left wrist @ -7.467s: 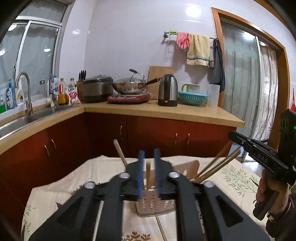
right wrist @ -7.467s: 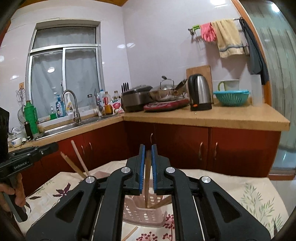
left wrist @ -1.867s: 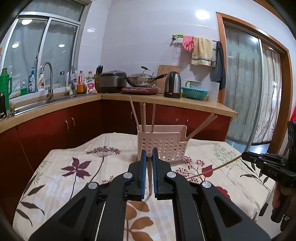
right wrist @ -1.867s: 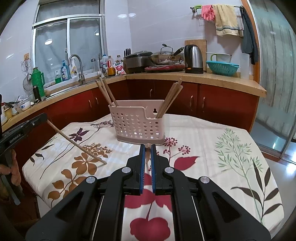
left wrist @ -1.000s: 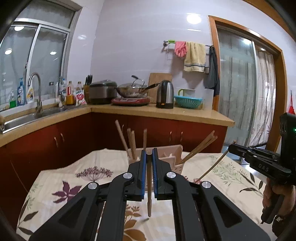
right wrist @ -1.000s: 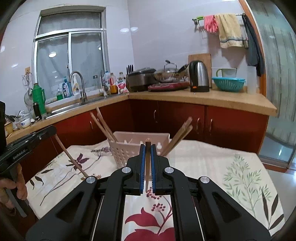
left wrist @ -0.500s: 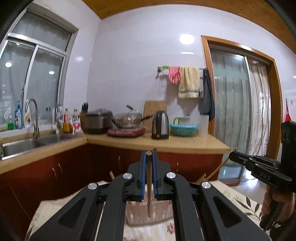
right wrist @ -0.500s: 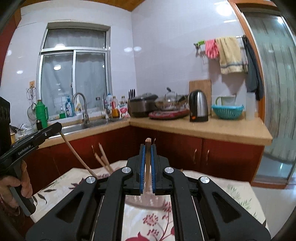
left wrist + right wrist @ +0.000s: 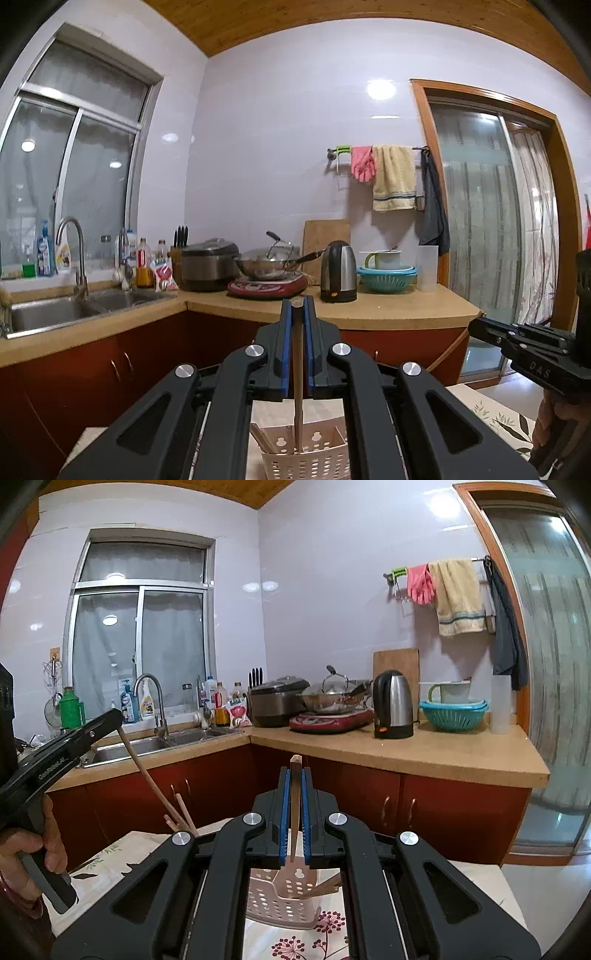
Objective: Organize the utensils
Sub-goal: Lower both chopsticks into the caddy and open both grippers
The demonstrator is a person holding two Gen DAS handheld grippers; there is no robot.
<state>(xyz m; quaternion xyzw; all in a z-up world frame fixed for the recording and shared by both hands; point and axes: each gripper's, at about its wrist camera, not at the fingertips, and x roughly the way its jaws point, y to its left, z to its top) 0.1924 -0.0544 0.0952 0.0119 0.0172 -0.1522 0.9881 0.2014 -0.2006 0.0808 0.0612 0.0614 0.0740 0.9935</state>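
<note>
**Both chopsticks poised over the holder**

My left gripper (image 9: 296,343) clamps a chopstick (image 9: 297,384) upright, tip just inside the perforated holder (image 9: 306,459). My right gripper (image 9: 294,812) likewise pinches its chopstick (image 9: 294,812) above the same holder (image 9: 284,901). I judge: keep each vertical, lower, then release. Sticks already leaning inside (image 9: 181,814) crowd the slot. Kettle (image 9: 338,271) and wok (image 9: 267,264) sit well apart on the counter.

Behind, along the counter (image 9: 424,749): sink (image 9: 55,310), rice cooker (image 9: 208,264), wok (image 9: 267,264), steel kettle (image 9: 338,271), teal colander (image 9: 386,278), with a yellow towel (image 9: 393,177) above.
</note>
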